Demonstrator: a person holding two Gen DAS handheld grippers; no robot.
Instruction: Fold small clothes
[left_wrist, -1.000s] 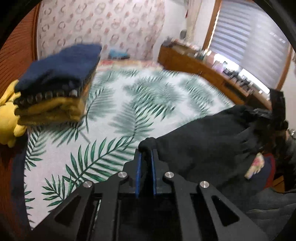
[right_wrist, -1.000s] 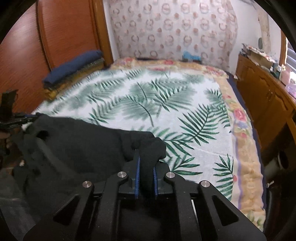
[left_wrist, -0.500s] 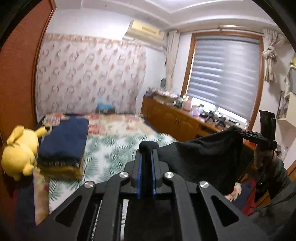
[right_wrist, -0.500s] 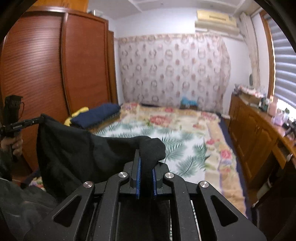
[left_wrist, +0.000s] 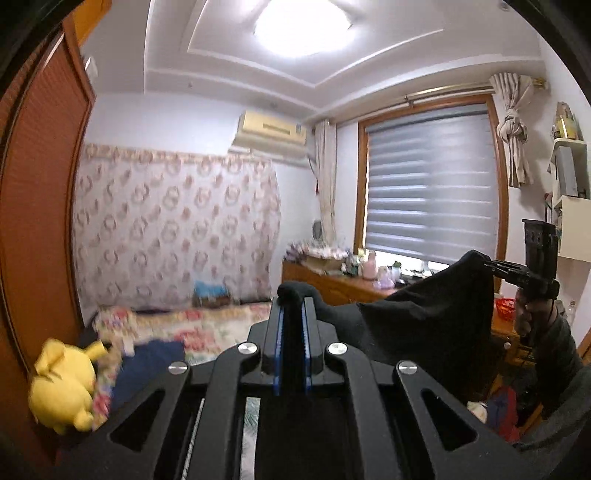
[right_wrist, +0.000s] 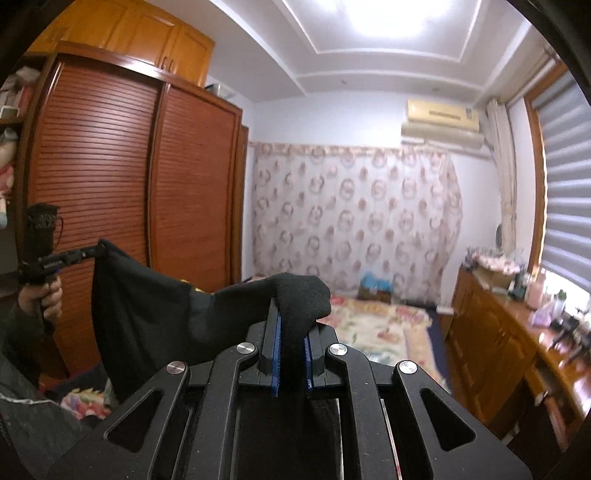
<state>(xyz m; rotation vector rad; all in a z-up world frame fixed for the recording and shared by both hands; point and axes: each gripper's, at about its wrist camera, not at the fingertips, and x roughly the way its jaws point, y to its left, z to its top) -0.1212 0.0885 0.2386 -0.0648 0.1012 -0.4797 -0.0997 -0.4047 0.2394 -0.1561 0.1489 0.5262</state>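
A black garment (left_wrist: 424, 321) hangs stretched in the air between both grippers. My left gripper (left_wrist: 291, 314) is shut on one top corner of it, with cloth bulging above the blue pads. My right gripper (right_wrist: 291, 321) is shut on the other top corner of the black garment (right_wrist: 155, 314). Each gripper shows in the other's view: the right one (left_wrist: 491, 264) at the right, the left one (right_wrist: 92, 253) at the left. Both are raised high above the bed and tilted up toward the ceiling. The garment's lower part is hidden behind the gripper bodies.
The bed (left_wrist: 207, 325) with a floral and leaf cover lies below. A yellow plush toy (left_wrist: 62, 384) and a folded navy pile (left_wrist: 147, 365) sit at its left edge. A wooden wardrobe (right_wrist: 122, 192) stands left, a cluttered wooden dresser (right_wrist: 517, 332) right, under the window blind (left_wrist: 428, 184).
Both grippers have risen from just above the bed and tilted upward, lifting the black garment off the bed and spreading it in the air between them. Both stayed shut on it.
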